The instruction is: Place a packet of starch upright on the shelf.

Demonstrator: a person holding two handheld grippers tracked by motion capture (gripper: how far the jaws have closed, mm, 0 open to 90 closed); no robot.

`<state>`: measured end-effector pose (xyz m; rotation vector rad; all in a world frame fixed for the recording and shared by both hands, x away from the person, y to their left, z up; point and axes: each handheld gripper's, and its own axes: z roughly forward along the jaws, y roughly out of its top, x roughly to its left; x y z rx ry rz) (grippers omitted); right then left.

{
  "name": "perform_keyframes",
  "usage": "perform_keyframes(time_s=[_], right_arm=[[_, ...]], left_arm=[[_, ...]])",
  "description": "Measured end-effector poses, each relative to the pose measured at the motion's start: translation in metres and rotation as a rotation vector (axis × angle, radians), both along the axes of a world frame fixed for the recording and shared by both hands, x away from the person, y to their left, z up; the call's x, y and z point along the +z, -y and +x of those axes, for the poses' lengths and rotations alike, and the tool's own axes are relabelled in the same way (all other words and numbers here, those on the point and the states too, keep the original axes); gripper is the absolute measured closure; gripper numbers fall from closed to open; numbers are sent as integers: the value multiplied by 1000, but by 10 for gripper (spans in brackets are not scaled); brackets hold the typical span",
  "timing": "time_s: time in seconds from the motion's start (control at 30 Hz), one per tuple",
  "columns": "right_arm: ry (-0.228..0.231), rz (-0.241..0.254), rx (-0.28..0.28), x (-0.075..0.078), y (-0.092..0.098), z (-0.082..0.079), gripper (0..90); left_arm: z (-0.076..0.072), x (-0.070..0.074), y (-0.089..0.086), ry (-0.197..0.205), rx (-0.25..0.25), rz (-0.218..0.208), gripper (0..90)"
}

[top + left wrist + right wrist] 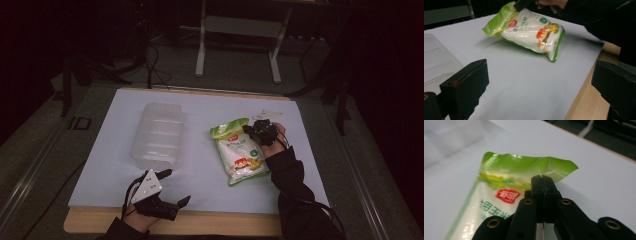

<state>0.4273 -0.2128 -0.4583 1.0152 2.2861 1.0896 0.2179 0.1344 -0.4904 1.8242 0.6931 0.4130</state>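
A green and white food bag [239, 150] lies right of the table's middle. My right gripper [248, 129] is shut on the bag's green top edge, near its right corner. In the right gripper view the jaws of the right gripper [542, 178] meet tightly on that edge of the bag [506, 192]. The bag's top end [529, 30] looks lifted a little in the left gripper view. My left gripper [176, 186] rests near the front edge, open, with nothing between its jaws. A clear plastic tray [159, 134] sits upside down left of the bag.
A white sheet [200, 190] covers the wooden table, whose front edge [225, 223] shows bare wood. Metal stand legs [201, 55] and cables lie on the dark floor behind. The clear tray's corner [436, 62] is close to my left gripper.
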Motion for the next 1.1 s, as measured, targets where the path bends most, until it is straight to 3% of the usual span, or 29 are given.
perform_keyframes(time_s=[0.13,0.6,0.77,1.1], right_arm=[[19,50,32,14,2,-14,900],[94,102,129,40,6,-64,900],[115,114,164,47,18,-89,900],[118,165,194,48,40,-121,900]], left_arm=[[0,0,0,-3,6,-5,16],[0,4,6,-6,19,12,16],[1,13,11,3,25,2,16],[11,35,32,33,-16,0,16]])
